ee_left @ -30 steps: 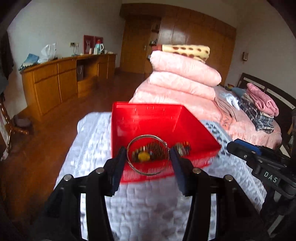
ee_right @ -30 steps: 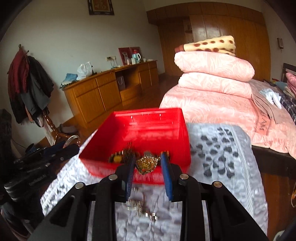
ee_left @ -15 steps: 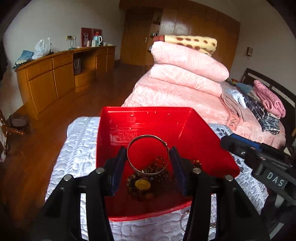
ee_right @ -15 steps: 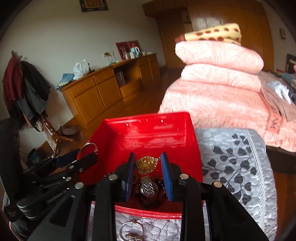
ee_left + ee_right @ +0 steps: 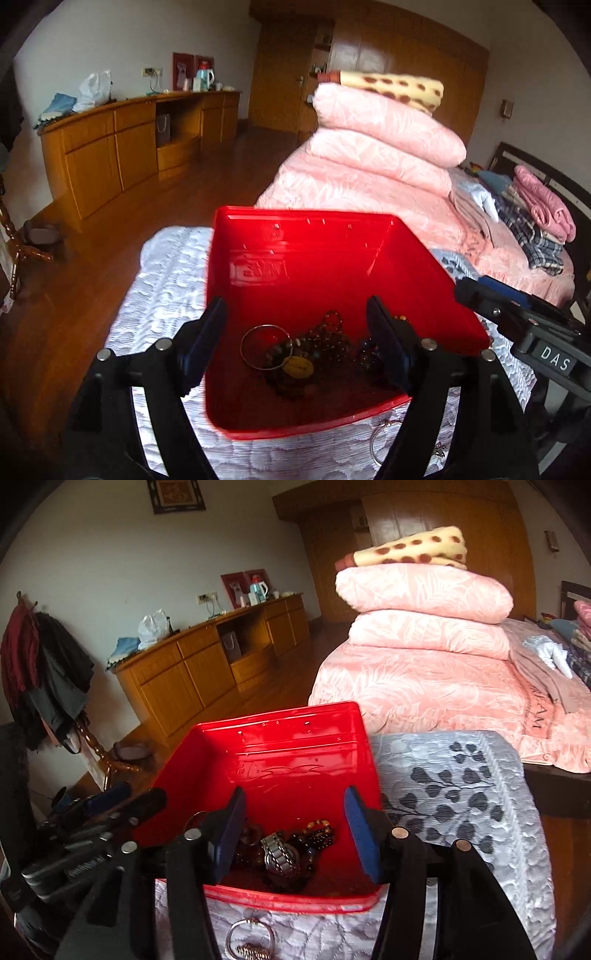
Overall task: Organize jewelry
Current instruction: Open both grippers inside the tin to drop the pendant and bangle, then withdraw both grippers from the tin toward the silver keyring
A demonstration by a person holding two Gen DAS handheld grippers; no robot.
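Observation:
A red plastic box stands on a table under a pale quilted cloth. My left gripper hangs over the box with its jaws opening and nothing between the pads. Below it a silver bangle lies in the box on dark bead strings and a yellow tag. My right gripper is over the same red box, jaws opening too and empty. Under it lie a metal watch and beads.
In front of the box a silver ring and a gold chain piece lie on the cloth. A bed with stacked pink quilts is behind. A wooden sideboard lines the left wall.
Both grippers moved forward over the box, then spread their jaws. The bangle left the left jaws and now lies in the box. The gold ornament is gone from the right jaws.

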